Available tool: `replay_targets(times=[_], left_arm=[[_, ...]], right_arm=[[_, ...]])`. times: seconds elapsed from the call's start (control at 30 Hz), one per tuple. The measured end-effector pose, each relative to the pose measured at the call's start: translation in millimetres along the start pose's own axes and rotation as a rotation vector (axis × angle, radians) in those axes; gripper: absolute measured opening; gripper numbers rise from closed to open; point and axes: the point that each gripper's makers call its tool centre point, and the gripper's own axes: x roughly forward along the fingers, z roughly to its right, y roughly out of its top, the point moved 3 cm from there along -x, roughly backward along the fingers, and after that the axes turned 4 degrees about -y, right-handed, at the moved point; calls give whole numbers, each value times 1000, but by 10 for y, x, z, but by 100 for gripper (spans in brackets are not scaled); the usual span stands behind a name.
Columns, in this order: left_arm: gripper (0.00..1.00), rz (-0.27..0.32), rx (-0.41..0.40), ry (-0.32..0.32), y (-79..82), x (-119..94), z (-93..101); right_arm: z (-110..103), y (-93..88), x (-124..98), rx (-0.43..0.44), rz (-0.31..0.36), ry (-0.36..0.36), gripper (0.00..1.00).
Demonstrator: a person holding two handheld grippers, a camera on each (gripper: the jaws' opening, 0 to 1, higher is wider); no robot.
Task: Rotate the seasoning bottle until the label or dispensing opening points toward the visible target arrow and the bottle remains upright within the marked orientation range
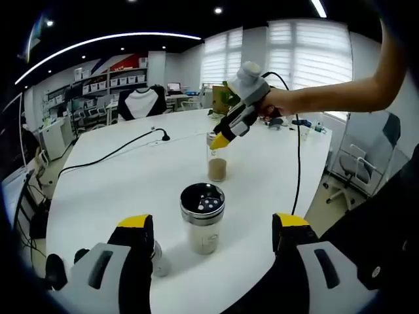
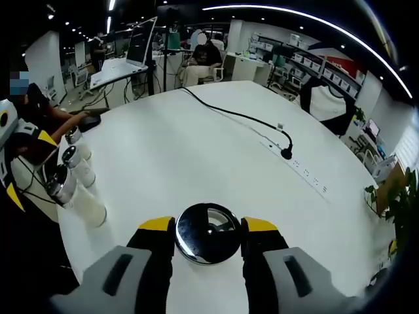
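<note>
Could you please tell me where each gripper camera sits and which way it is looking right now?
Left gripper view: rides low behind the open left gripper, facing across the white table at a black-lidded shaker; a bare forearm holds the right gripper over a glass bottle.
Right gripper view: looks steeply down on that bottle's silver cap between its jaws.
Shared: table, bottle, black cable.

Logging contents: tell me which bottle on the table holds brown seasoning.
The far seasoning bottle, gripped at its cap by the right gripper. Its lower part shows brown powder; the near dark-lidded shaker looks pale.
</note>
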Motion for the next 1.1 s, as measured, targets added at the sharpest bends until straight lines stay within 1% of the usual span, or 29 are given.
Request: replay_targets(times=[0.07,0.2,0.3,0.37,0.4,0.43,0.63,0.7,0.8,0.9,1.0,1.1], left_arm=[[75,12,0,-12,7,-3,15],[75,15,7,-45,-3,14,61],[74,20,35,-76,4,27,113],[73,32,56,-95,39,16,159],[73,48,72,-105,64,19,184],[73,51,77,-118,61,28,212],[73,32,65,-181,-78,119,343],[74,47,80,-179,-63,117,346],[73,49,87,-183,-61,110,329],[72,49,97,-177,-74,100,304],[72,55,103,-170,-76,85,292],[71,65,125,-160,-56,61,299]], right_arm=[[-86,-14,-39,1,-2,0,38],[-246,-45,-107,0,-5,4,37],[-354,-57,-165,26,12,4,37],[-409,-70,-201,35,13,5,37],[-431,-75,-214,36,15,5,37],[-454,-81,-228,36,15,4,36],[-580,-121,-282,77,24,-6,36],[-611,-124,-288,79,22,-10,36],[-675,-119,-308,77,23,-13,35],[-725,-128,-310,81,17,-3,35],[-727,-134,-311,80,9,-9,35],[-738,-143,-318,80,6,-13,35]])
